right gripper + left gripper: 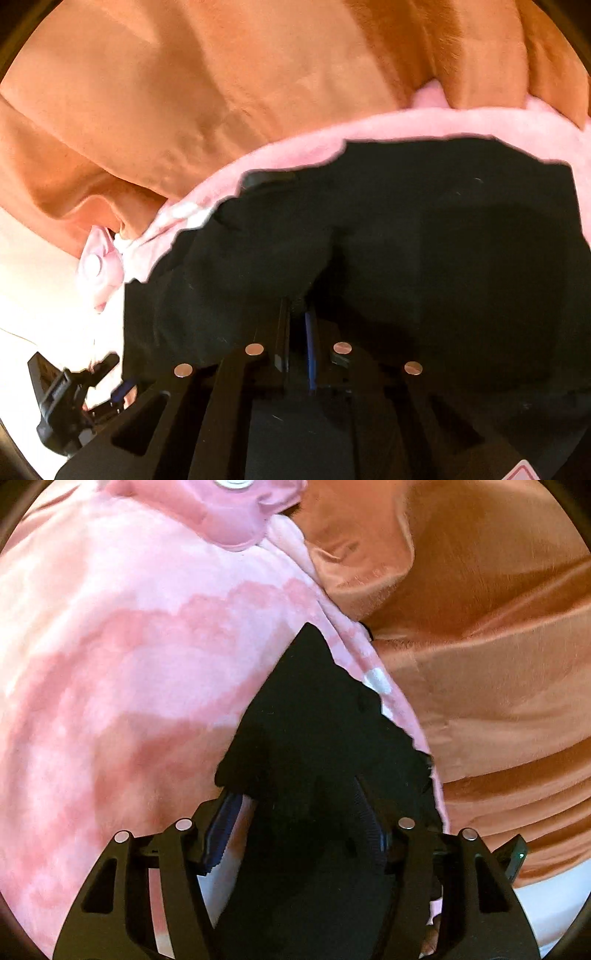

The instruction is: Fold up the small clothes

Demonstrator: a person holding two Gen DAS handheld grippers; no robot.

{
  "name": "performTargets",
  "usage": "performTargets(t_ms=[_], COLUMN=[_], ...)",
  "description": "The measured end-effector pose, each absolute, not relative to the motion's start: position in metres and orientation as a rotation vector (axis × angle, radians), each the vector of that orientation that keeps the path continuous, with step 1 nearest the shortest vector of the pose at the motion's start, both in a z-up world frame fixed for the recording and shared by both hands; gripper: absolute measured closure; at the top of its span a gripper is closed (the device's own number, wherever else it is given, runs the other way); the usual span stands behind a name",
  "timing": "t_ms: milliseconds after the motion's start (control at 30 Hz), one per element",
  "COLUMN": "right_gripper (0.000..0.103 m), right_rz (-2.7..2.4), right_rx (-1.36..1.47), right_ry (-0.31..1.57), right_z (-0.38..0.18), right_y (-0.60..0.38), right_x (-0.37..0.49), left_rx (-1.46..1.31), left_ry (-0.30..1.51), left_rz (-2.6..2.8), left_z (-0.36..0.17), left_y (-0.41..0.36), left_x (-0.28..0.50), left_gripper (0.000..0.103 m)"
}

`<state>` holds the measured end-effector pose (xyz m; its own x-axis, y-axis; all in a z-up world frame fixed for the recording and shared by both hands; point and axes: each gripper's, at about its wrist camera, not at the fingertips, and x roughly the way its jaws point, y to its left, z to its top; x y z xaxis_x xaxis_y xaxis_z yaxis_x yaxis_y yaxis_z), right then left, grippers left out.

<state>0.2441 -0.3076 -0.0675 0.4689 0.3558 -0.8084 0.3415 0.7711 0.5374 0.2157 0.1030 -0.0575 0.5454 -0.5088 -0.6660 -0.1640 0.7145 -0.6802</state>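
Note:
A small black garment [314,709] lies on a pink tie-dye fleece blanket [129,646]. In the left wrist view its near end drapes across the gap of my left gripper [295,794]. The fingers stand well apart and the left pad [221,830] is bare, so nothing is pinched. In the right wrist view the same black garment [443,240] spreads wide. My right gripper [295,306] is shut on a bunched fold of its near edge. The left gripper [116,376] also shows at the lower left of that view, beside the cloth's corner.
An orange plush blanket [480,646] lies rumpled beside the pink one and fills the far side of the right wrist view [221,74]. A pink piece with a snap button [236,513] sits at the pink blanket's end [98,262]. A white surface [33,277] lies beyond it.

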Motion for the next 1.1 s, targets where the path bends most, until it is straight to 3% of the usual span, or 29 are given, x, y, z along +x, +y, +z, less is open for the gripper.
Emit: performTargets(t_ms=[333,433,567,800,900,967,1000,1033,1100], right_gripper=[0.097,0.097,0.097,0.097,0.097,0.097,0.096,0.096,0.096], right_rz=[0.102,0.073,-0.048,-0.237,-0.210,-0.178,-0.160,-0.149,-0.116], right_rx=[0.724,0.675,0.626,0.642,0.652,0.659,0.659,0.658,0.666], right_ry=[0.806,0.773,0.839,1.112,1.078,1.053,1.043,1.037,1.021], right_z=[0.072,0.098,0.072,-0.058,-0.053,-0.044,-0.039,-0.037,-0.032], right_y=[-0.318,-0.333,-0.363,-0.396,-0.390,-0.388,-0.386,-0.381,-0.376], right_x=[0.261,0.259,0.237,0.189,0.186,0.186,0.190,0.196,0.196], left_rx=[-0.607,-0.608,-0.643,-0.683,-0.733,-0.712,-0.703,-0.695,-0.719], left_ry=[1.015,0.992,0.999,1.000,0.972,0.966,0.970,0.975,0.973], left_rz=[-0.379,-0.324,-0.280,-0.262,-0.300,-0.330,-0.331,-0.323,-0.294], left_z=[-0.054,-0.067,-0.069,-0.072,-0.064,-0.061,-0.062,-0.065,-0.074], left_y=[0.036,0.042,0.060,0.066,0.066,0.058,0.054,0.052,0.060], left_x=[0.204,0.216,0.222,0.220,0.218,0.223,0.224,0.226,0.228], left_gripper=[0.044,0.057,0.076,0.081,0.076,0.051,0.048,0.048,0.063])
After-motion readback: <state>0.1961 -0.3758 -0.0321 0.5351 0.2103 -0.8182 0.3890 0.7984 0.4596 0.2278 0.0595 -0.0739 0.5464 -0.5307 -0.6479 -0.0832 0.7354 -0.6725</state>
